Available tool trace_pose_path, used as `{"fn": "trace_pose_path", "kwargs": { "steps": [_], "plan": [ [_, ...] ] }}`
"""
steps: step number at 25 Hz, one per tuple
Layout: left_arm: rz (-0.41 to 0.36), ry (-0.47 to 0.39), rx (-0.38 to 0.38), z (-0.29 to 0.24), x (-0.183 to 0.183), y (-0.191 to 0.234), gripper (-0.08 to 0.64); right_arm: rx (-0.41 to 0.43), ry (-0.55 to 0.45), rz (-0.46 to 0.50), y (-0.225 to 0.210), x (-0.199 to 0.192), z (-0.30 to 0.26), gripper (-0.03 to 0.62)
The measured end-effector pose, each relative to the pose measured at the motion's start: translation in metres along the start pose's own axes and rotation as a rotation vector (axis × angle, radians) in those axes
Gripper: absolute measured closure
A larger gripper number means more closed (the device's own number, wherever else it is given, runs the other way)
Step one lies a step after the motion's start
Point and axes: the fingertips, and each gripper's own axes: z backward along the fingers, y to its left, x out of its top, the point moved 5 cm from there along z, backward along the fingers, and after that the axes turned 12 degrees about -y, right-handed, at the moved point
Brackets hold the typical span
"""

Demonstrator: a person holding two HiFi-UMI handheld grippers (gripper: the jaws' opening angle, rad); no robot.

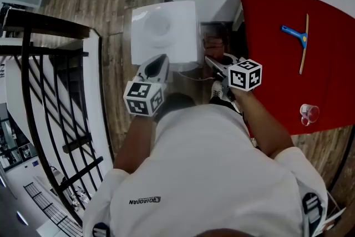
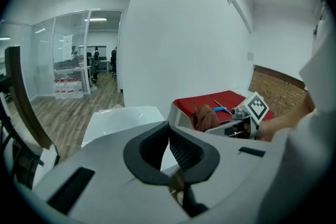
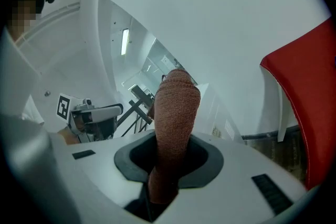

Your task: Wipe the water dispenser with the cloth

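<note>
The white water dispenser [image 1: 164, 30] stands against the wall just in front of me, seen from above. My right gripper [image 1: 215, 61] hangs at its right side, shut on a brown cloth [image 1: 213, 44] that sticks up out of the jaws. The cloth [image 3: 176, 113] fills the middle of the right gripper view, pinched in my right gripper [image 3: 172, 150]. My left gripper [image 1: 157, 62] hovers over the dispenser's front edge. The left gripper [image 2: 169, 132] shows its jaws shut with nothing between them, and the dispenser top [image 2: 118, 118] lies beyond them.
A red table [image 1: 288, 53] stands at the right, carrying a blue squeegee [image 1: 297, 36] and clear plastic cups [image 1: 308, 114]. A black metal railing [image 1: 50, 97] runs along the left. Wooden floor [image 1: 113, 3] surrounds the dispenser, and a white wall is behind it.
</note>
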Motion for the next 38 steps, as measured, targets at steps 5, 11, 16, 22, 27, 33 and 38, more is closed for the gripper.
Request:
{"fn": "trace_pose_path", "kwargs": {
  "steps": [5, 11, 16, 22, 27, 33, 38],
  "plan": [
    [-0.067, 0.045, -0.032, -0.011, 0.004, -0.005, 0.560, 0.018, 0.001, -0.063, -0.013, -0.003, -0.014, 0.506],
    [0.004, 0.092, -0.047, -0.033, -0.013, 0.011, 0.560, 0.068, 0.009, -0.066, -0.027, -0.013, -0.044, 0.506],
    [-0.032, 0.116, -0.063, -0.052, -0.016, 0.017, 0.560, 0.102, -0.011, -0.095, -0.044, -0.023, -0.060, 0.506],
    [-0.051, 0.134, -0.099, -0.063, -0.016, 0.015, 0.560, 0.086, 0.009, -0.144, -0.064, -0.041, -0.069, 0.506],
    [-0.058, 0.157, -0.105, -0.064, -0.019, 0.016, 0.560, 0.067, 0.048, -0.182, -0.086, -0.061, -0.082, 0.506],
    [-0.036, 0.176, -0.088, -0.059, -0.025, 0.020, 0.560, 0.052, 0.065, -0.245, -0.114, -0.083, -0.090, 0.506],
    [0.027, 0.183, -0.069, -0.055, -0.028, 0.029, 0.560, 0.020, 0.126, -0.276, -0.140, -0.111, -0.099, 0.507]
  ]
}}
